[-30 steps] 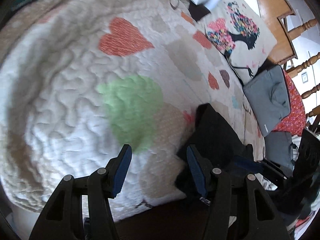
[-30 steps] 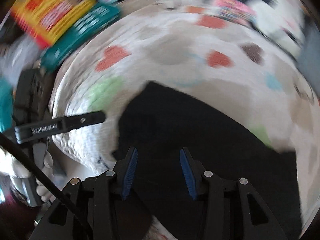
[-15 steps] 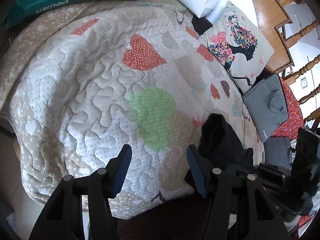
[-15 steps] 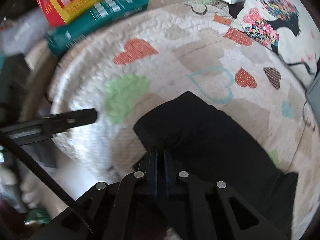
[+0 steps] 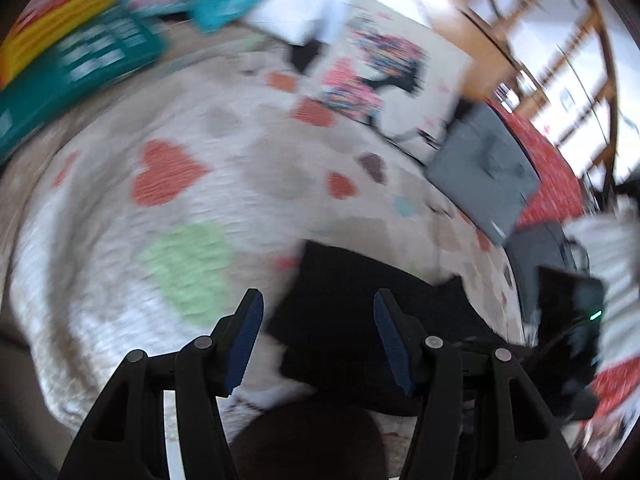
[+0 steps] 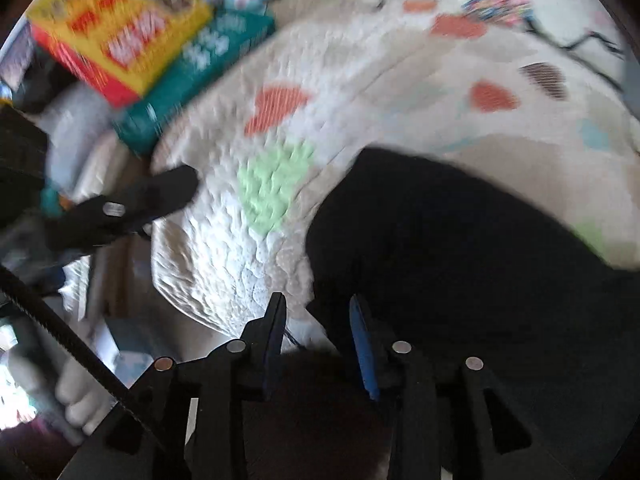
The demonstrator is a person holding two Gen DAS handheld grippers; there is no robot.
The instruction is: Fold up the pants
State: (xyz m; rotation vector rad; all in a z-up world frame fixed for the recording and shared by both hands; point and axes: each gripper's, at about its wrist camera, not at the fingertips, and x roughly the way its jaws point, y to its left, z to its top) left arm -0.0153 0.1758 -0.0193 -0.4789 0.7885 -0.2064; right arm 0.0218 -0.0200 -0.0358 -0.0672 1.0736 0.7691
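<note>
Right tongs point(image 6: 318, 340) have let go of the pants point(image 6: 460, 248), now parted slightly; left tongs point(image 5: 316, 336) hang wide, empty. Pants lie folded on the quilt point(image 5: 120, 240), likely released to regrip.

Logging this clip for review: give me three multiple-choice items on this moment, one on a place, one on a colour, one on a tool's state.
1. Where do the black fabric pants lie?
A. on the heart-patterned quilt
B. on the floor
C. on a chair

2. What colour is the heart just left of the pants?
A. purple
B. light green
C. yellow

3. How is the left tool?
A. shut on the pants
B. open
C. out of view

Answers: 1 A, quilt shows around the pants in both views. 2 B, the green heart patch sits beside their edge. 3 B, its blue pads stand well apart.
</note>
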